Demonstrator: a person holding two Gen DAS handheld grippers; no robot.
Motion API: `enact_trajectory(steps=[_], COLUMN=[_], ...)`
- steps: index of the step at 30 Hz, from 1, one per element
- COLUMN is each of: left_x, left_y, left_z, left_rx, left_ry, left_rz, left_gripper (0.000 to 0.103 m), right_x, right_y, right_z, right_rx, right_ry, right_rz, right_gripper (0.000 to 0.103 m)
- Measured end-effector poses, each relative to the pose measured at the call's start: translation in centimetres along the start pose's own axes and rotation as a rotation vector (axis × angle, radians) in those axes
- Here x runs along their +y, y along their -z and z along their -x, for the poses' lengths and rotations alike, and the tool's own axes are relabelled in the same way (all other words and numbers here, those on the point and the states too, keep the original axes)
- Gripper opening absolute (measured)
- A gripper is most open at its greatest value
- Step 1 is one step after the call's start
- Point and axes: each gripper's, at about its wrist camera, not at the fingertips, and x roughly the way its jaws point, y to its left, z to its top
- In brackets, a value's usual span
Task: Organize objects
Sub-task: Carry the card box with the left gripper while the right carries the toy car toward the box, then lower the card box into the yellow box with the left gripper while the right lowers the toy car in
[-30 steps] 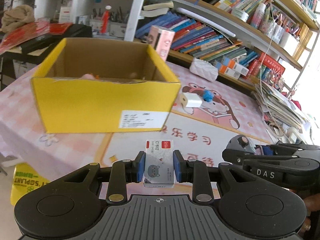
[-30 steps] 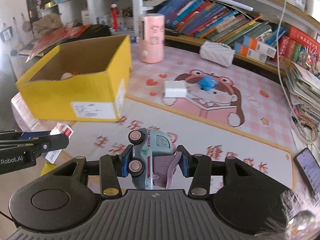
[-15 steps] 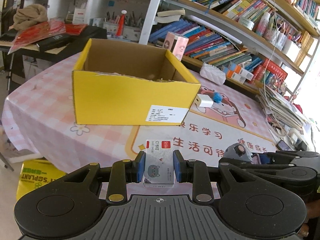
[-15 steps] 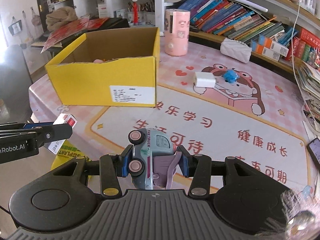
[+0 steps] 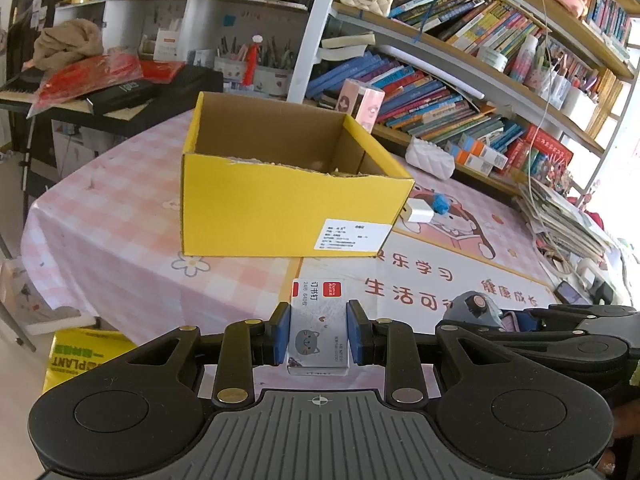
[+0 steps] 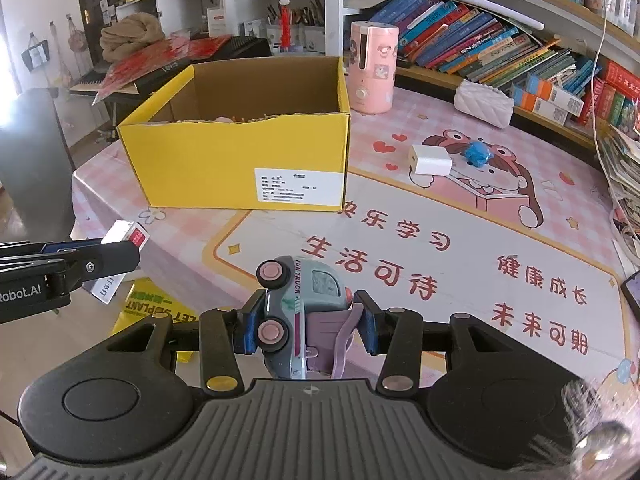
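The left gripper (image 5: 319, 334) was clamped on a small box of staples (image 5: 318, 330), its blue pads pressed against the box's 2 long sides. The box had a red label at its far end and a cat drawing on top. The right gripper (image 6: 306, 322) was closed on a grey-blue toy truck (image 6: 298, 308) that lay on its side, 2 pink wheels facing left. Both grippers hung near the front edge of the table (image 6: 400, 216), which had a pink checked cloth and a printed mat.

Farther back on the table stood an open yellow cardboard box (image 6: 240, 164) with a white shipping label on its near wall. To the right of it lay a white charger (image 6: 431, 159), just beside a small blue toy (image 6: 476, 152). A pink canister (image 6: 372, 68) stood behind the cardboard box's right corner, with bookshelves (image 6: 480, 44) beyond.
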Motion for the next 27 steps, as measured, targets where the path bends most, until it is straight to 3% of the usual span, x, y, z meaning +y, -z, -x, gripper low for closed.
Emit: enact_trajectory(steps=[17,27], left_x=[1.2,1.3], left_y=[-1.1,-5.1], left_z=[1.0,-0.2], left_rx=[-0.048,-0.130], left_ry=[0.008,-0.005], left_rz=[-0.012,-0.002], left_gripper=[0.027,0.027], right_x=[1.3,0.5], right_y=[-0.6,-5.2], right_z=[0.1,-0.1], right_rx=[-0.018,-0.113], right_ry=[0.016,0.001], right_rz=[-0.012,-0.016], right_gripper=[0.043,0.043])
